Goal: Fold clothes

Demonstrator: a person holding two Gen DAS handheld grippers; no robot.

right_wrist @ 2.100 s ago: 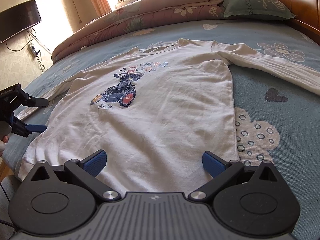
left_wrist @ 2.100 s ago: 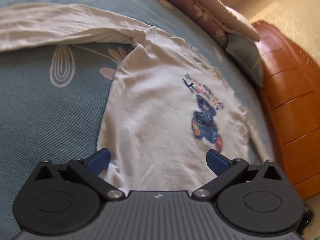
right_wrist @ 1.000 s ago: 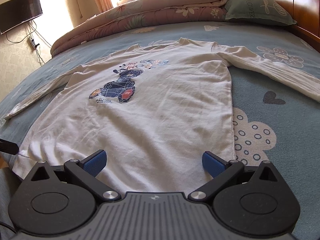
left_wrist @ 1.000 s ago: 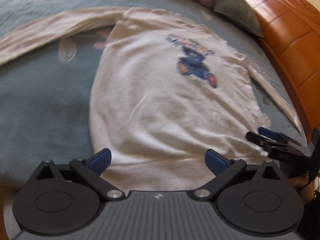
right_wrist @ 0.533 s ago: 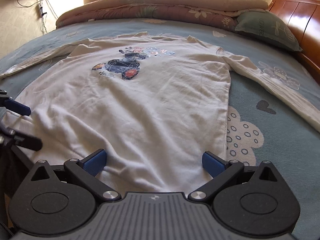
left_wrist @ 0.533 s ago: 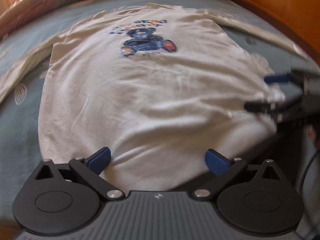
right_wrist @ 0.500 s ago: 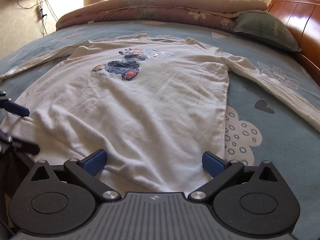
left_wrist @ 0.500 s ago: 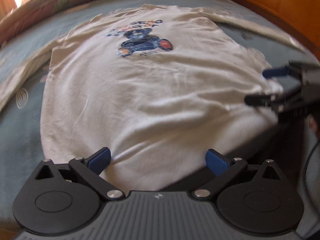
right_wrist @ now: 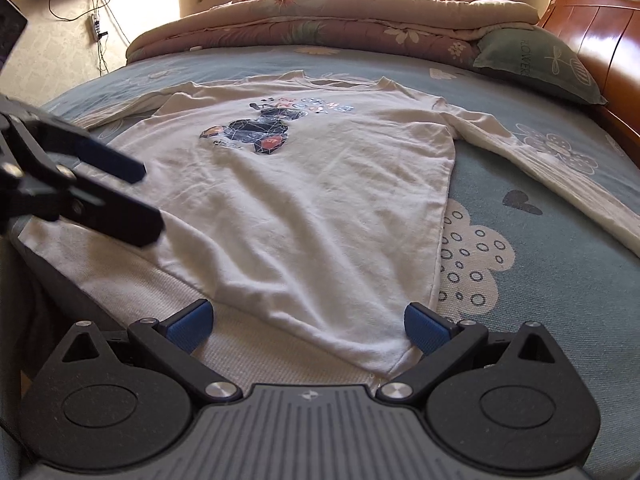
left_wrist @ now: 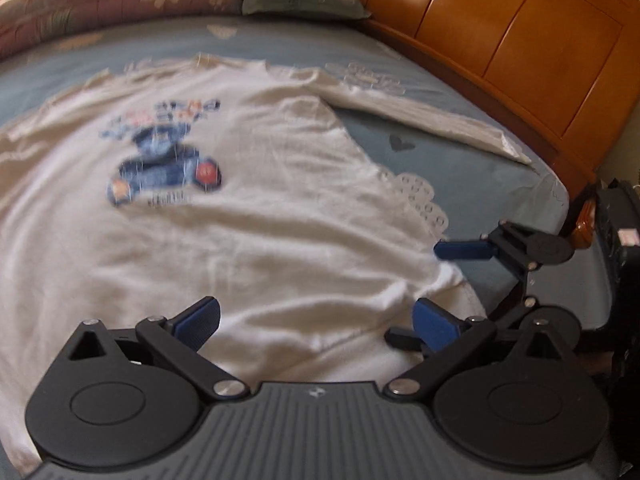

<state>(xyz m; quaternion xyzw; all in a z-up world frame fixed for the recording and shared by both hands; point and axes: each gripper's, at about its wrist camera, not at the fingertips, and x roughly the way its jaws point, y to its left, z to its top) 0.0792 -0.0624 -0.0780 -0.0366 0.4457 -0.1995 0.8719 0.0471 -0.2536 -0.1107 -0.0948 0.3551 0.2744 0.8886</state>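
Note:
A white long-sleeved shirt [left_wrist: 280, 220] with a blue bear print lies flat, front up, on the blue bed; in the right wrist view the shirt [right_wrist: 320, 200] has both sleeves spread out to the sides. My left gripper [left_wrist: 316, 322] hovers open over the hem, near its middle. My right gripper [right_wrist: 306, 324] is open low at the hem, whose right corner lies between its blue pads. Each gripper shows in the other's view: the right gripper [left_wrist: 416, 292] straddling the hem corner, the left gripper [right_wrist: 148, 204] above the shirt's left side. Neither holds cloth.
The blue flowered sheet [right_wrist: 520, 260] covers the bed. A wooden headboard [left_wrist: 520, 40] runs along the right, with a green pillow [right_wrist: 532, 64] beside it. A folded quilt [right_wrist: 320, 20] lies at the far edge under a window. A dark object [left_wrist: 616, 220] stands by the bed's right corner.
My left gripper has swung round from the shirt's side to its hem and now faces the collar, close to the right gripper. The right gripper has dropped lower onto the hem corner.

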